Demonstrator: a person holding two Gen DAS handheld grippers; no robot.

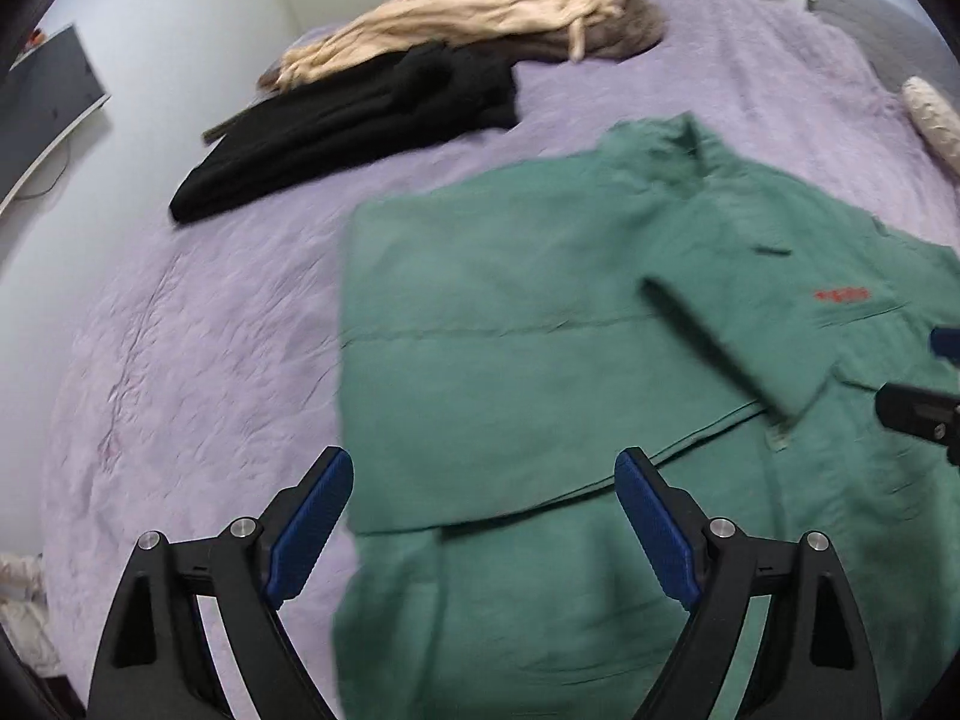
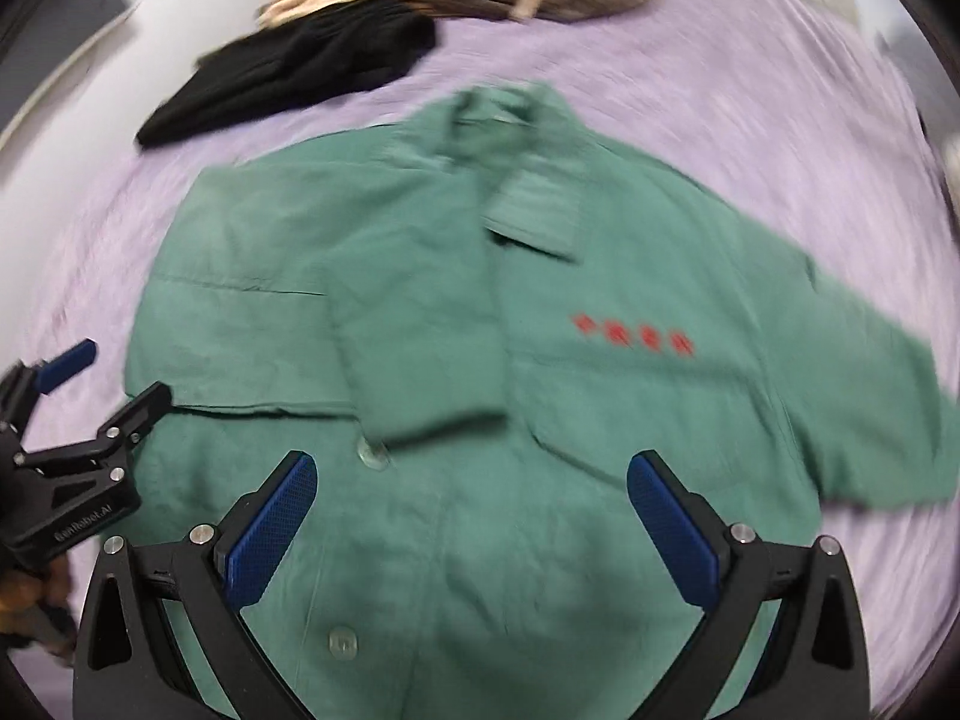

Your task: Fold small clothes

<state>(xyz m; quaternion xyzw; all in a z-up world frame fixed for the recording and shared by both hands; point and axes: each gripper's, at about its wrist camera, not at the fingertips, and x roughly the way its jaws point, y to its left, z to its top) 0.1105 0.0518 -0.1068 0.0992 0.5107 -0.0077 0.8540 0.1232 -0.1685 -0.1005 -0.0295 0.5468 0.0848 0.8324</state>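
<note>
A green button-up shirt (image 2: 456, 312) with red lettering on the chest lies front up on the purple bedspread (image 2: 750, 108). Its left side and sleeve are folded in over the middle; the right sleeve lies spread out. It also shows in the left wrist view (image 1: 510, 330). My left gripper (image 1: 483, 516) is open and empty above the shirt's lower left edge; it also shows in the right wrist view (image 2: 102, 372). My right gripper (image 2: 471, 516) is open and empty above the shirt's lower front. Both views are blurred.
A black garment (image 1: 354, 132) and a beige garment (image 1: 468, 18) lie at the far side of the bed. Pillows (image 1: 882, 36) sit at the far right. A monitor (image 1: 42, 96) stands by the wall at left.
</note>
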